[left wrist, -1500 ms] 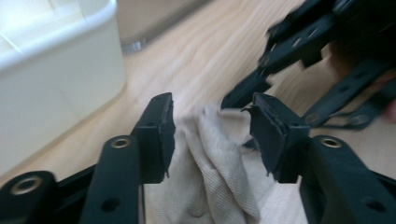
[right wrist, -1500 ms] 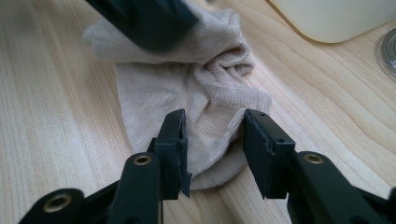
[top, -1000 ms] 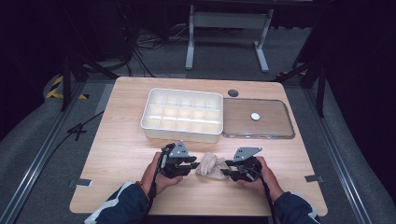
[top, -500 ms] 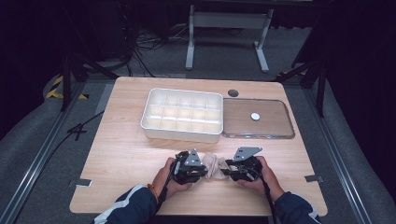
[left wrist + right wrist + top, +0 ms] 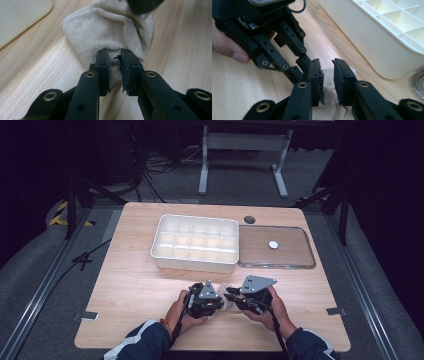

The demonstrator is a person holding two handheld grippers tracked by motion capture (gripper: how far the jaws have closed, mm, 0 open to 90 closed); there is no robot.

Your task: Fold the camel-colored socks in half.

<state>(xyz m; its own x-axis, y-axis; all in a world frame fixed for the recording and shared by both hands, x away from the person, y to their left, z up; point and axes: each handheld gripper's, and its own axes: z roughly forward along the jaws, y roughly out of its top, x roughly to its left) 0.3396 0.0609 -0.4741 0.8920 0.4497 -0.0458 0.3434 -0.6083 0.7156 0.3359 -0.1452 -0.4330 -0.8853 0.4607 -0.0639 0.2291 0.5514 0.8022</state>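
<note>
High view: a beige sock [image 5: 225, 296] lies bunched on the near part of the table [image 5: 130, 290], between the left gripper [image 5: 212, 301] and the right gripper [image 5: 234, 299], well short of the white divided tray [image 5: 196, 242] and the clear lid [image 5: 276, 248] to its right. So little cloth shows here that its direction is hard to read.

Left gripper view: the left gripper [image 5: 114, 71] has its jaws pressed together on a fold of the sock [image 5: 107, 30]. The cloth widens away from the pinch into a rounded bundle, its long axis running roughly away from the jaws toward the far side.

Right gripper view: the right gripper [image 5: 327, 82] has just been closing; sock [image 5: 329, 100] lies between its jaws, but a gap remains and I cannot tell whether the pads press yet. The left gripper [image 5: 307, 61] sits just beyond.

Risk, as I judge it: both pinches take thin folds close together, so pulling apart could slip a fold free or merely stretch the knit; the jaw tips could also collide.
</note>
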